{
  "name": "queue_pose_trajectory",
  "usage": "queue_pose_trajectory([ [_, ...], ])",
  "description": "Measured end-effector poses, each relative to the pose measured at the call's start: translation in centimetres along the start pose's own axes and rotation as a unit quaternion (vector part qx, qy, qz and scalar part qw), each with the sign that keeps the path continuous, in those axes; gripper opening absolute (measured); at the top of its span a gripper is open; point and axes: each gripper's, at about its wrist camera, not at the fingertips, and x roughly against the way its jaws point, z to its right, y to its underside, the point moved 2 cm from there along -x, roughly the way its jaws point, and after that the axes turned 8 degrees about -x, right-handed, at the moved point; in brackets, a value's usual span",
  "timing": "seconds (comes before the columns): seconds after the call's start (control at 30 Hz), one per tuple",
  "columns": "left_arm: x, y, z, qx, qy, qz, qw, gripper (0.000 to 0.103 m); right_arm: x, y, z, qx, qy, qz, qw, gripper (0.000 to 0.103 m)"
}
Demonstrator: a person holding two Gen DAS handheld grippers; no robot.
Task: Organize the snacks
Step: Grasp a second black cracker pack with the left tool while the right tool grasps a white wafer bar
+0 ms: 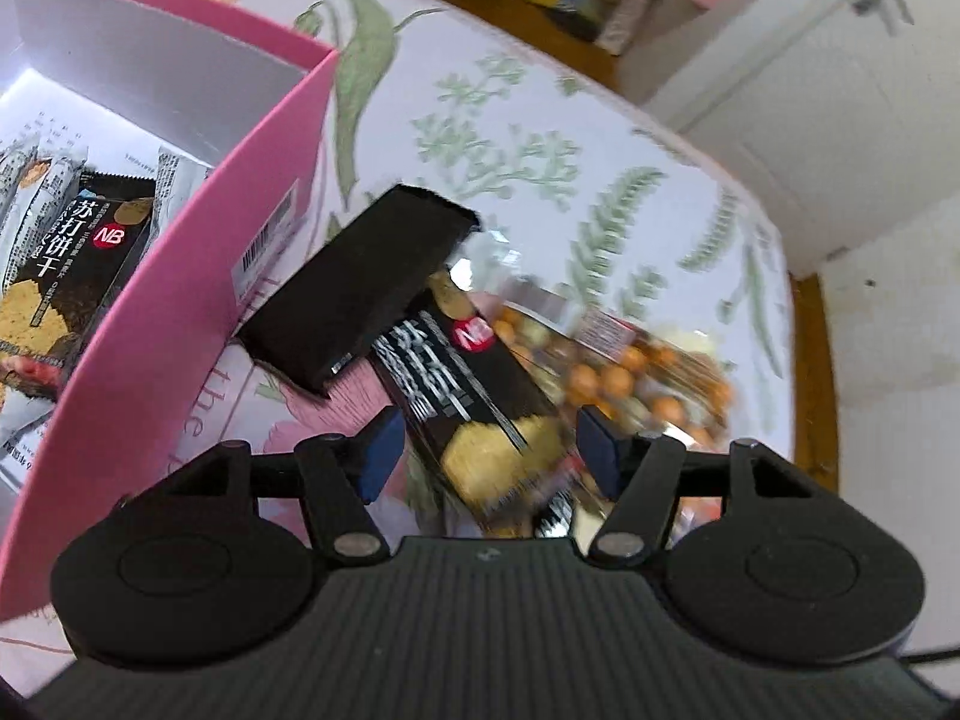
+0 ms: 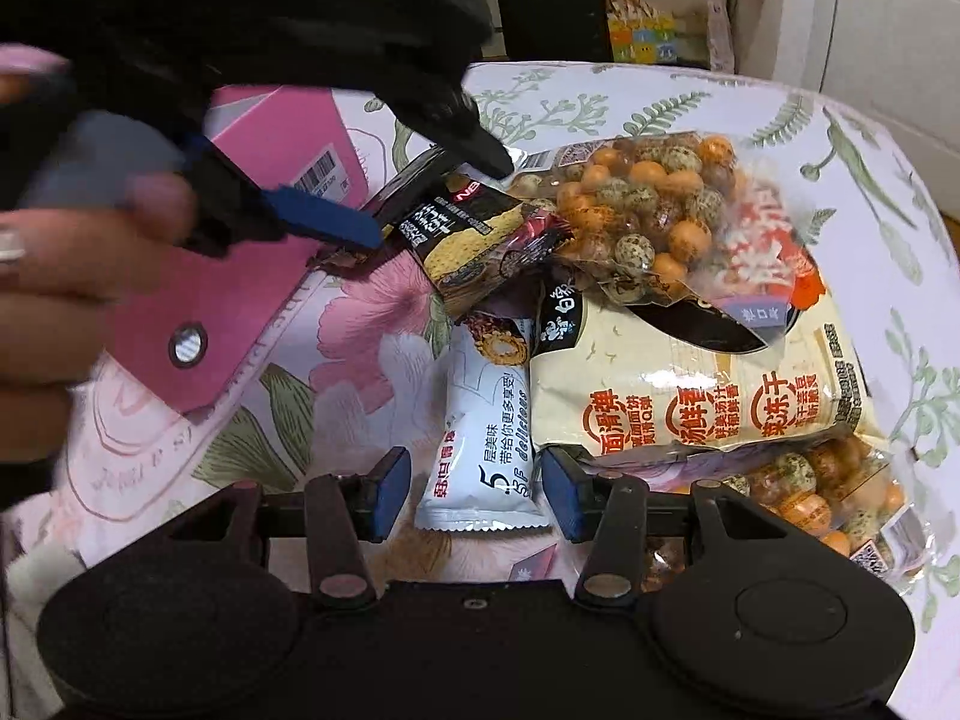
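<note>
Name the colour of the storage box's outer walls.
Pink, on the storage box; clearest in the left wrist view.

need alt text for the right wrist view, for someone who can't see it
The right tongs, open, frame the end of a white snack bar lying on a floral tablecloth. Beside it lie a cream noodle packet and bags of coated peanuts. Further back, the left tongs reach toward a black cracker packet next to a pink box.
</note>
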Motion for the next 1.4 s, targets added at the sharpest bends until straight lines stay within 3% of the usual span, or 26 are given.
queue_pose_trajectory([
  [0.07,-0.9,-0.4,-0.1,0.009,-0.013,0.001,0.9999,0.065,-0.3,0.1,0.2,0.001,0.013,-0.003,1.0,0.054],
  [0.1,-1.3,-0.5,-0.1,0.015,-0.016,0.002,0.9998,0.066,-0.7,0.1,0.4,0.001,0.024,-0.011,1.0,0.05],
  [0.2,-2.3,-0.9,0.3,0.019,-0.017,0.003,0.9997,0.074,-1.0,0.2,0.5,-0.004,0.021,-0.007,1.0,0.05],
  [0.33,-3.6,-0.7,0.6,0.019,-0.036,0.0,0.9992,0.076,-0.9,0.2,0.5,-0.01,0.02,-0.007,1.0,0.046],
  [0.5,-3.9,0.1,-1.0,0.055,-0.016,-0.007,0.9983,0.078,-0.7,0.0,0.5,-0.026,0.015,-0.014,0.999,0.042],
  [0.57,-3.6,0.4,-1.2,0.045,-0.011,-0.003,0.9989,0.075,-0.5,-0.2,0.7,-0.035,0.012,-0.02,0.999,0.042],
  [0.63,-3.3,0.7,-1.2,0.034,-0.002,-0.006,0.9994,0.062,-0.2,-0.3,0.7,-0.035,0.01,-0.025,0.999,0.041],
  [0.7,-2.9,1.0,-1.3,0.025,-0.002,-0.007,0.9997,0.059,-0.1,-0.2,0.8,-0.034,0.008,-0.032,0.999,0.041],
  [1.07,-0.7,3.5,-1.6,-0.054,-0.013,-0.033,0.9979,0.056,0.5,0.7,0.4,-0.007,-0.015,-0.062,0.998,0.042],
  [1.17,-0.8,4.1,-1.4,-0.079,-0.026,-0.041,0.9957,0.056,0.5,1.9,-0.5,0.035,-0.035,-0.025,0.998,0.043],
  [1.3,-0.5,4.5,-1.1,-0.101,-0.025,-0.042,0.9937,0.056,-0.6,2.4,-1.2,0.083,-0.027,-0.009,0.996,0.043],
  [1.4,0.0,4.8,-0.9,-0.116,-0.036,-0.047,0.9915,0.055,-0.6,2.5,-1.5,0.093,-0.024,0.003,0.995,0.035],
])
